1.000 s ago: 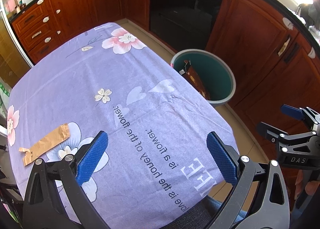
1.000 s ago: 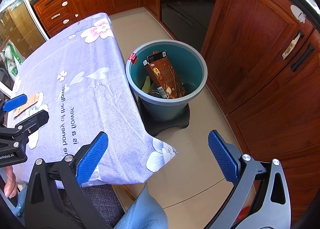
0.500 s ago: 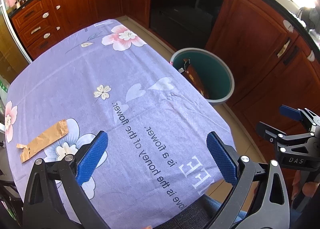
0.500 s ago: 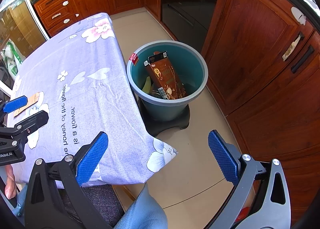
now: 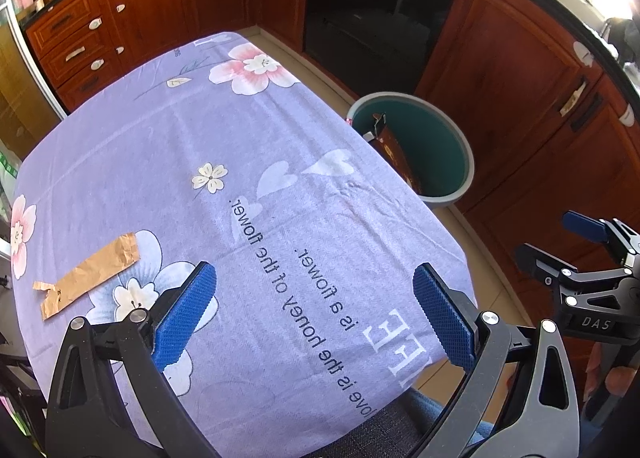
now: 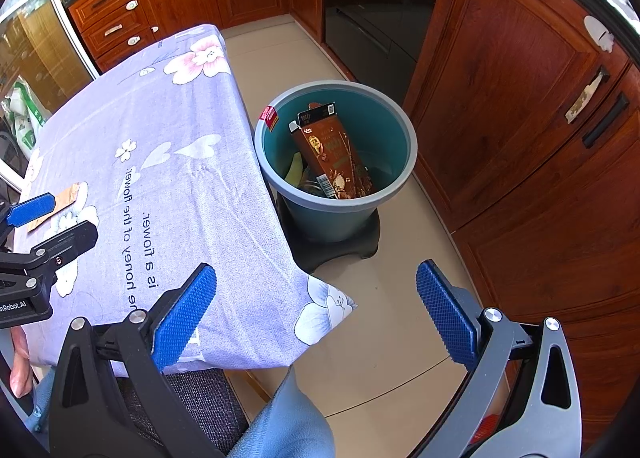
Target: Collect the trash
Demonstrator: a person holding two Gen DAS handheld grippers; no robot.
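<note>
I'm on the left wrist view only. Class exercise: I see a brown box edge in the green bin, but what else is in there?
Observer: In the right wrist view the bin also holds something yellow-green, perhaps a peel, beside the brown box.
Operator: Does the bin sit straight on the floor?
Observer: No, it stands on a black base.
Operator: Is the right gripper carrying anything?
Observer: No. The right gripper is open and empty, over the table corner and the floor.
Operator: And the paper scrap?
Observer: The brown paper strip lies on the tablecloth, just beyond the open left gripper.
</note>
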